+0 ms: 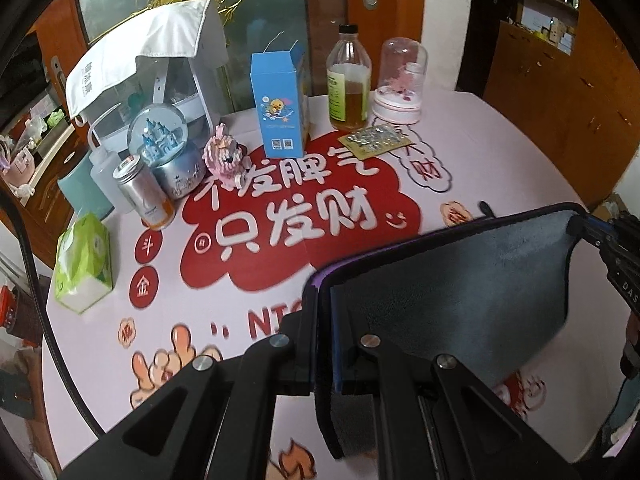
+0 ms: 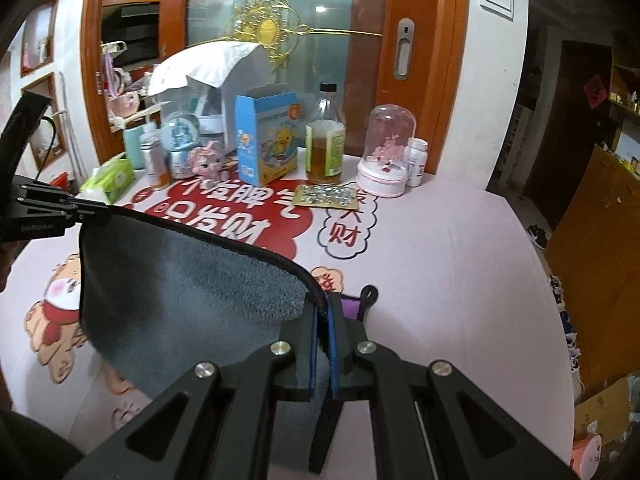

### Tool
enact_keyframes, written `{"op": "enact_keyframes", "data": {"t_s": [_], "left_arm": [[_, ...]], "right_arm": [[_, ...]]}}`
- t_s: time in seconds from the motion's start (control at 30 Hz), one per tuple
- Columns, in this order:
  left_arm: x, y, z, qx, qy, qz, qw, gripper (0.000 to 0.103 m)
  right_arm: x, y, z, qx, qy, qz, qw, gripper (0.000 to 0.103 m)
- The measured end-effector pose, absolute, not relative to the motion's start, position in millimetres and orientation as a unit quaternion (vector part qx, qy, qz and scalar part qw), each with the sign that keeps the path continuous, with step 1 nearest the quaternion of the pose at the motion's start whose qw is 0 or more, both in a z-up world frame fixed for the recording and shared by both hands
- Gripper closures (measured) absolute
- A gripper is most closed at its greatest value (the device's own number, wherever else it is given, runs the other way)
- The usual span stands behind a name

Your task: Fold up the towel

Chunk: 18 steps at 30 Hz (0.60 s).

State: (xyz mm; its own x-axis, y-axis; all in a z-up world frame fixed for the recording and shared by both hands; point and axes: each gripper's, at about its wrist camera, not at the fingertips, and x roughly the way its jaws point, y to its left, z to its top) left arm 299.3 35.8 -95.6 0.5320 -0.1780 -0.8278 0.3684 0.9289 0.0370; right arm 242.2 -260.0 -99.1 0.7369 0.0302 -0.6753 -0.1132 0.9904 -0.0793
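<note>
A dark grey towel point(image 1: 460, 280) with a black hem hangs in the air above the table, stretched between both grippers. My left gripper point(image 1: 323, 300) is shut on one upper corner. My right gripper point(image 2: 322, 312) is shut on the other upper corner; it also shows in the left wrist view point(image 1: 580, 226) at the right. In the right wrist view the towel point(image 2: 180, 292) sags down to the left, and my left gripper point(image 2: 94, 214) pinches its far corner. A purple tag and a black loop point(image 2: 368, 294) show at the right corner.
The table has a pink cloth point(image 1: 500, 168) with red Chinese print. Along its far edge stand a tissue pack point(image 1: 82, 262), a can point(image 1: 146, 194), a snow globe point(image 1: 164, 148), a blue box point(image 1: 278, 106), an oil bottle point(image 1: 348, 80), a glass dome point(image 1: 400, 80) and a foil card point(image 1: 376, 140).
</note>
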Motion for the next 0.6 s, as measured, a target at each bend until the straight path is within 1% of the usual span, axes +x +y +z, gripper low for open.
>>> {"op": "enact_keyframes", "data": {"t_s": [0.2, 0.3, 0.33, 0.4, 0.47, 0.5, 0.53, 0.57, 0.6], "left_arm": [[333, 32, -126, 0.092, 0.47, -0.142, 0.866, 0.098], [342, 32, -141, 0.088, 0.476, -0.137, 0.864, 0.096], [345, 31, -146, 0.084, 0.48, -0.136, 0.862, 0.095], [351, 31, -154, 0.079, 0.489, -0.134, 0.859, 0.089], [354, 32, -159, 0.074, 0.493, -0.131, 0.857, 0.073], [355, 33, -160, 0.069, 0.494, -0.128, 0.857, 0.07], [356, 35, -161, 0.064, 0.495, -0.127, 0.857, 0.065], [356, 36, -161, 0.057, 0.495, -0.125, 0.858, 0.061], [357, 38, -161, 0.051, 0.496, -0.123, 0.858, 0.058]], "right_arm": [[266, -253, -118, -0.086, 0.347, 0.006, 0.934, 0.099], [279, -251, -130, -0.095, 0.344, -0.008, 0.934, 0.098], [284, -251, -134, -0.094, 0.346, -0.011, 0.933, 0.097], [291, -252, -140, -0.091, 0.352, -0.018, 0.931, 0.095], [297, -255, -146, -0.085, 0.361, -0.027, 0.928, 0.083], [298, -256, -147, -0.084, 0.363, -0.03, 0.928, 0.079], [300, -258, -149, -0.081, 0.365, -0.033, 0.927, 0.07], [300, -259, -149, -0.079, 0.367, -0.035, 0.926, 0.064], [301, -260, -150, -0.077, 0.367, -0.035, 0.926, 0.061]]}}
